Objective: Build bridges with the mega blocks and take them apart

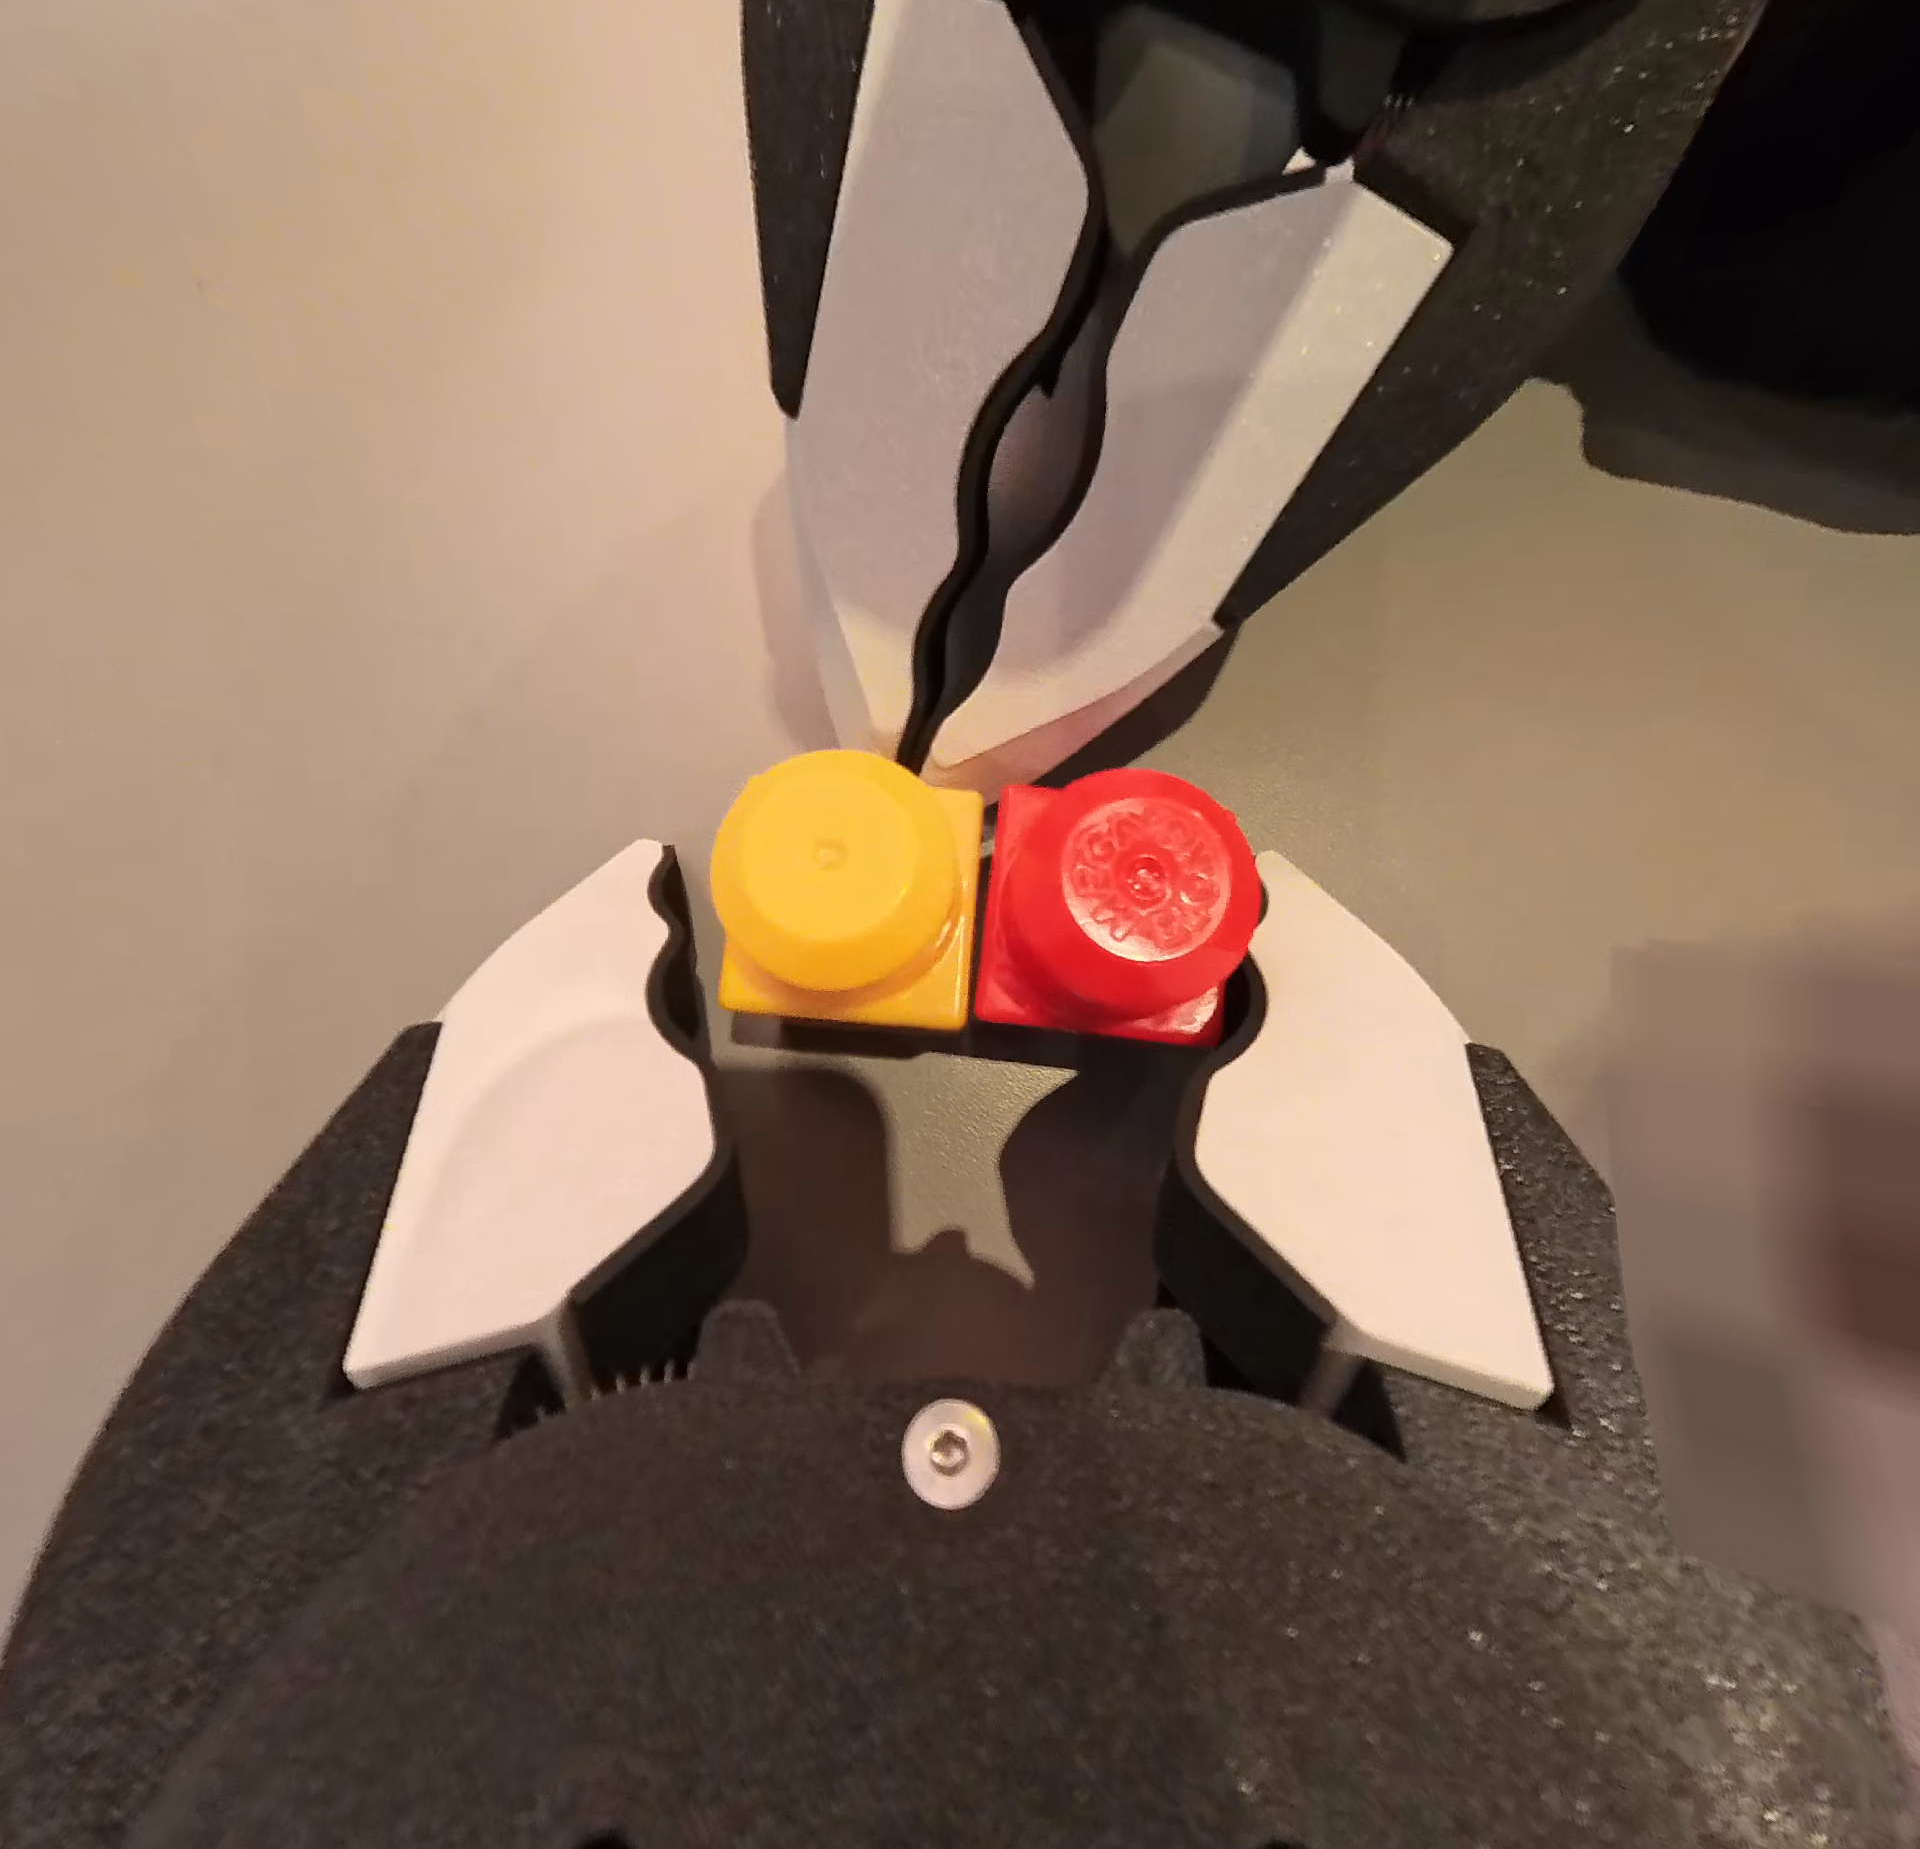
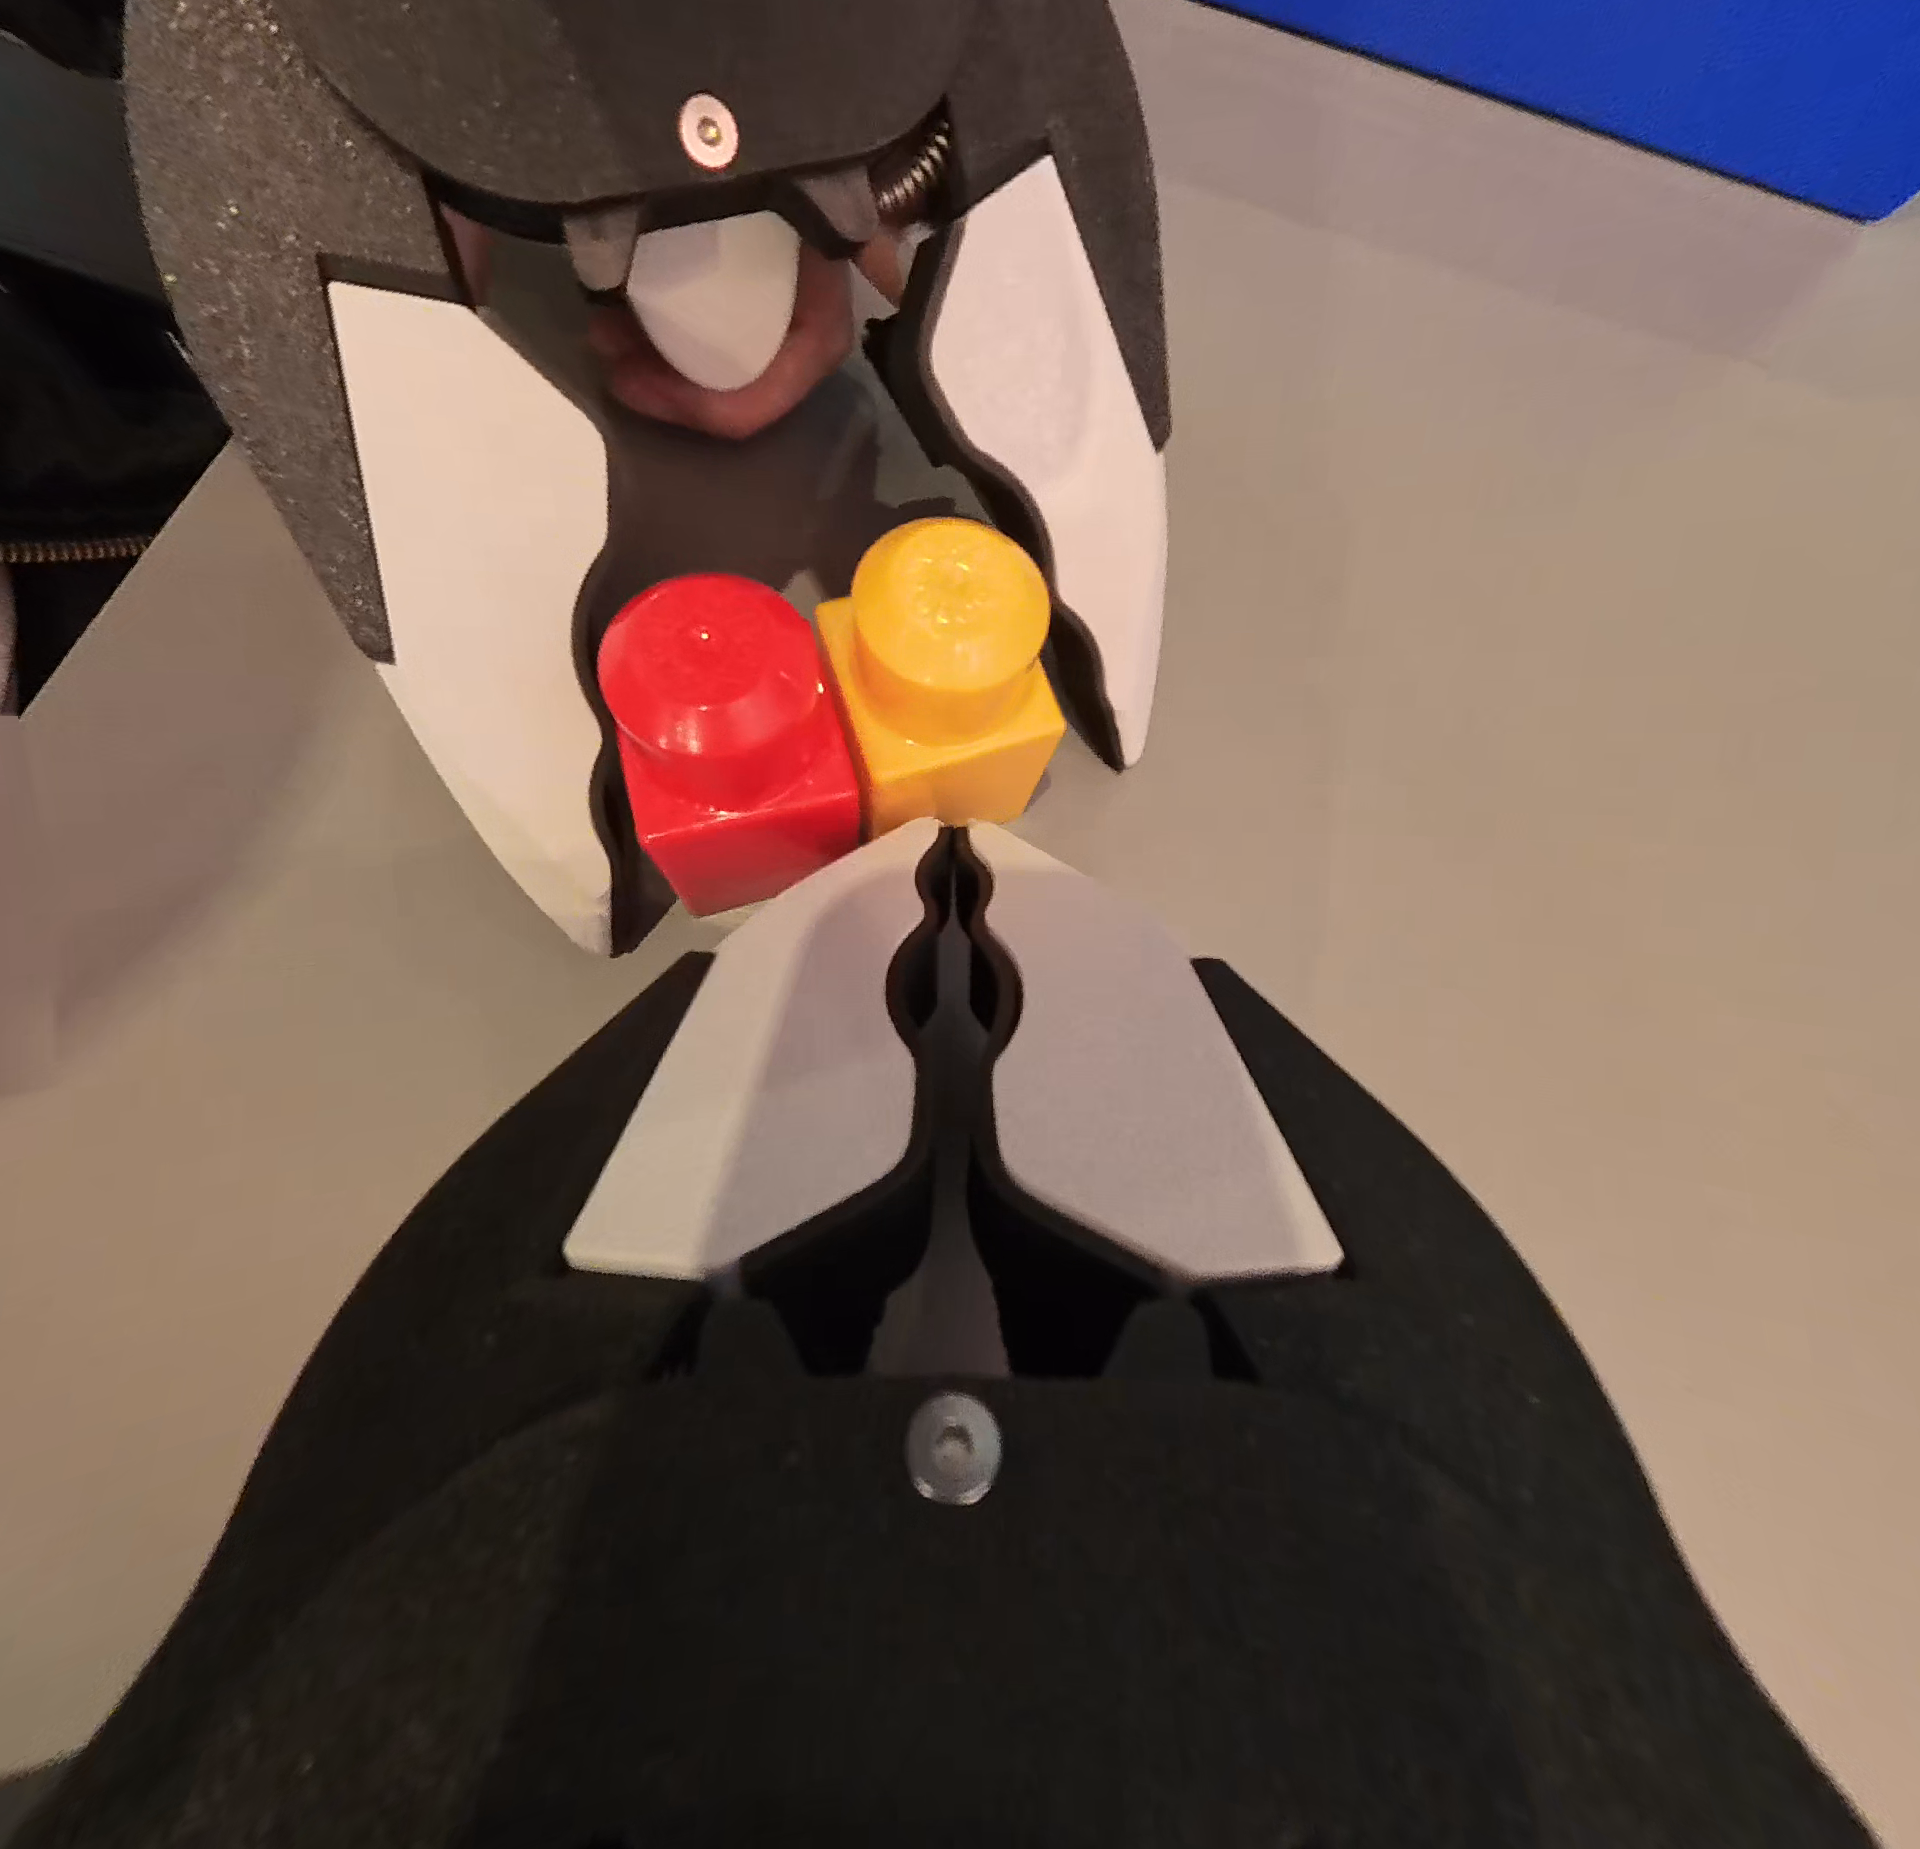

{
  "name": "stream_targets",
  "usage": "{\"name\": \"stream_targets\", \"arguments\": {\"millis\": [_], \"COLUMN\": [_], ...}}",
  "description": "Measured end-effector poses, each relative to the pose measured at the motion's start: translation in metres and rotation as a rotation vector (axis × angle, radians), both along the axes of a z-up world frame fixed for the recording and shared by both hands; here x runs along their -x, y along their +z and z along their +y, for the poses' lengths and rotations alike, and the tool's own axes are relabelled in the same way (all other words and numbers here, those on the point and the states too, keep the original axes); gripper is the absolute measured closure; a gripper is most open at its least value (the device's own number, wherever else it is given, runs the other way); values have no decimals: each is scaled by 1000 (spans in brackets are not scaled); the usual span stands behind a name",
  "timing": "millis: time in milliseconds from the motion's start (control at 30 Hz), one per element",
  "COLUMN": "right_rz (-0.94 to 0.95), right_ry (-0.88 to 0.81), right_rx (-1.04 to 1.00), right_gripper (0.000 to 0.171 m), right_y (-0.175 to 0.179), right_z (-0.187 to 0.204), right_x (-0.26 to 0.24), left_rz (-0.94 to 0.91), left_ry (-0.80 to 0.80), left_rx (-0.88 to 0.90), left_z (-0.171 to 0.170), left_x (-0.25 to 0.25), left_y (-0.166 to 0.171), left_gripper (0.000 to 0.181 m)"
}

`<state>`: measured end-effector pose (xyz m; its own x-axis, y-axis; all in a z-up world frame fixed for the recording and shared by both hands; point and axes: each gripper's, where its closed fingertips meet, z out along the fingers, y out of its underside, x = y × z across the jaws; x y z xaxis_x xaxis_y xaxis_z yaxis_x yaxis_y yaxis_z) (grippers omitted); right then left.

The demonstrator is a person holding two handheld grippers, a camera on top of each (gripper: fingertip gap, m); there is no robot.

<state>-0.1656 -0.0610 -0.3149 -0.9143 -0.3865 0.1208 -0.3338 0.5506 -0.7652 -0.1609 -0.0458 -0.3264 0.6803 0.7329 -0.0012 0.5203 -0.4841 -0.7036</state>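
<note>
Here, the left gripper (image 1: 966, 926) brackets 2 glossy single-stud cubes, yellow block (image 1: 847, 906) and red block (image 1: 1127, 916) (touching); its spread jaws show gaps. The right gripper (image 2: 951, 833), pressed together, touches yellow.

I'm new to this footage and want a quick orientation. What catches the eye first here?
Two bright blocks side by side on the pale table: a yellow block and a red block, each with one round stud. The left gripper brackets the pair with its white fingers spread wide. The right gripper, fingers pressed together, pokes its tip at the yellow block's side. A blue box sits in the far corner.
</note>
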Motion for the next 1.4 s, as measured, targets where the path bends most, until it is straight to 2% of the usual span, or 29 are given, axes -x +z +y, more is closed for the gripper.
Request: {"name": "stream_targets", "arguments": {"millis": [600, 767, 1133, 1267, 1400], "right_rz": [-26, -28, -35, -7, 24], "right_ry": [-33, -17, -37, -108, -277], "right_rx": [-35, -53, -23, 14, 117], "right_gripper": [171, 171, 171, 171, 171], "right_y": [-4, -6, -1, 12, 47], "right_z": [13, 14, 15, 21, 43], "right_x": [2, -3, 0, 11, 32], "left_rz": [0, 4, 3, -2, 0], "left_ry": [3, 2, 13, 11, 20], "left_rx": [-2, -8, -9, -18, -66], "left_z": [1, 3, 3, 4, 7], "left_x": [0, 0, 1, 1, 7], "left_y": [0, 1, 1, 2, 17], "left_gripper": [83, 90, 91, 91, 91]}}
